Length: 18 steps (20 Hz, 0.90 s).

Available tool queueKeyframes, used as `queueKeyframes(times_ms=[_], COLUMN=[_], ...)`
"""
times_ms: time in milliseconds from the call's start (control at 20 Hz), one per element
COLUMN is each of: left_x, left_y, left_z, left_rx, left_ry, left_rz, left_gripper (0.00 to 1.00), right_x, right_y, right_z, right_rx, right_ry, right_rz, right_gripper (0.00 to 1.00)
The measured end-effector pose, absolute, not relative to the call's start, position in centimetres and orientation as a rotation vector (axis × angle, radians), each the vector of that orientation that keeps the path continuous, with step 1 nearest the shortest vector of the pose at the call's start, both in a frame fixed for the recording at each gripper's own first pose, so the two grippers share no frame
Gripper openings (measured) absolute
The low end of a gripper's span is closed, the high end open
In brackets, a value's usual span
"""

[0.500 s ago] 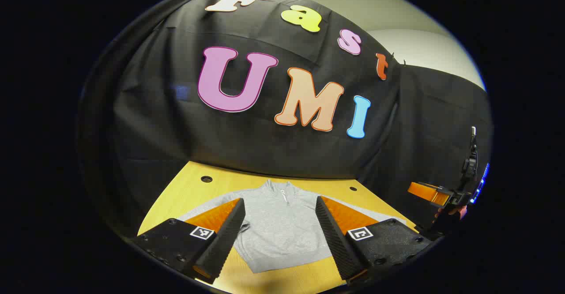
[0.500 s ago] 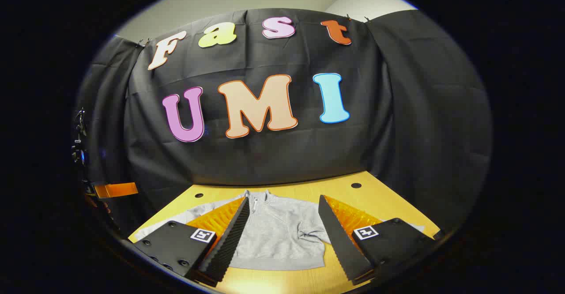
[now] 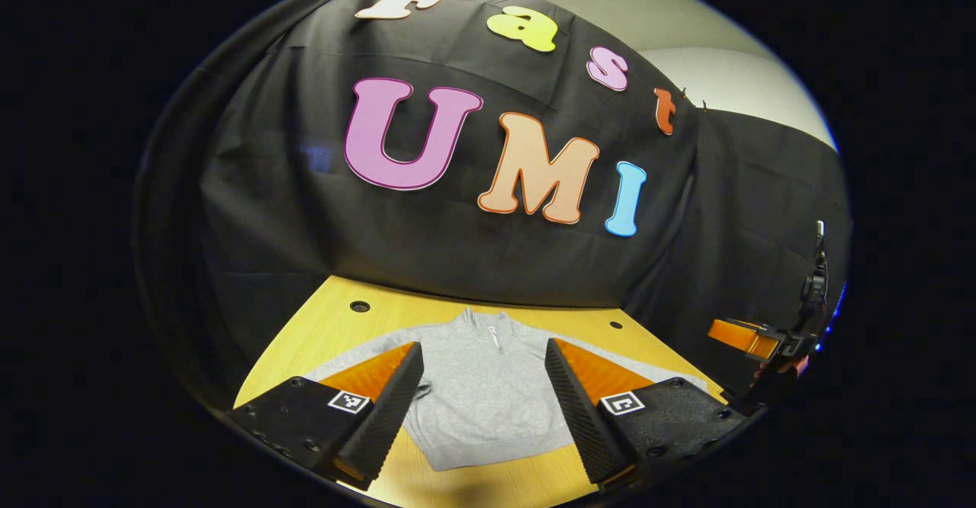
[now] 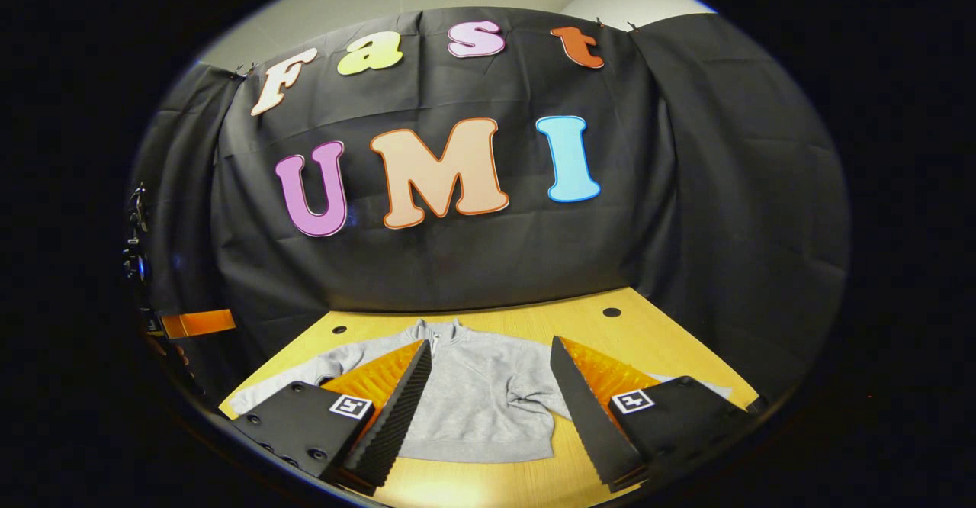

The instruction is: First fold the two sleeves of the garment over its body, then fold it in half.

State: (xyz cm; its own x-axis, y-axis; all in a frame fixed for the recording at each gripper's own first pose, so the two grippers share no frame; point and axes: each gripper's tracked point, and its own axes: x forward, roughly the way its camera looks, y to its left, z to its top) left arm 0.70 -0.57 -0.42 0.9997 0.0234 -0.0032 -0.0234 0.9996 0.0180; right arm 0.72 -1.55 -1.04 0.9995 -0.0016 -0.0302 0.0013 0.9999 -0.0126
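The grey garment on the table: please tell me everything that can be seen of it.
The garment is a grey, knit-looking pullover with a stand-up collar and a short zip at the neck. It lies flat, front up, on the yellow wooden table, collar toward the booth wall, both sleeves spread out sideways, not yet folded. No gripper touches it.

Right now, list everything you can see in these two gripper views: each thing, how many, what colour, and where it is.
Sweatshirt: one, grey, laid flat on the table, collar toward the wall, both sleeves spread outward and unfolded.
Table: one, light wood, below the wall, with small dark round holes near the far edge.
Booth wall: one, black cloth, behind the table.
Room wall: pale, above the cloth.
Left gripper: one, above the near edge of the table, fingers spread, holding nothing.
Right gripper: one, likewise spread over the sweatshirt's hem, holding nothing.
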Motion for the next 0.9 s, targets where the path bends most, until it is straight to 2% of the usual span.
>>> queueKeyframes(times_ms=[150, 200, 250, 550, 900], left_x=[1.0, 1.0, 1.1, 1.7, 2.5], left_y=[-0.8, -0.9, -1.0, -1.5, -2.3], left_z=[-0.5, -0.6, -0.8, -1.0, -1.3], left_rx=[0.033, 0.033, 0.035, 0.051, 0.083], left_ry=[0.008, 0.012, 0.018, 0.036, 0.043], left_rz=[0.024, 0.023, 0.023, 0.024, 0.023], left_gripper=[0.93, 0.93, 0.93, 0.93, 0.93], right_x=[1.0, 1.1, 1.1, 1.0, -0.6], right_y=[-2.1, -2.4, -2.9, -9.6, -24.5], right_z=[-1.4, -1.3, -1.3, -1.7, -3.3], right_rx=[-0.007, -0.01, -0.013, 0.03, 0.048], right_ry=[0.037, 0.036, 0.036, 0.06, 0.099], right_rz=[-0.002, -0.004, -0.006, -0.061, -0.277], right_gripper=[0.98, 0.94, 0.98, 0.98, 0.98])
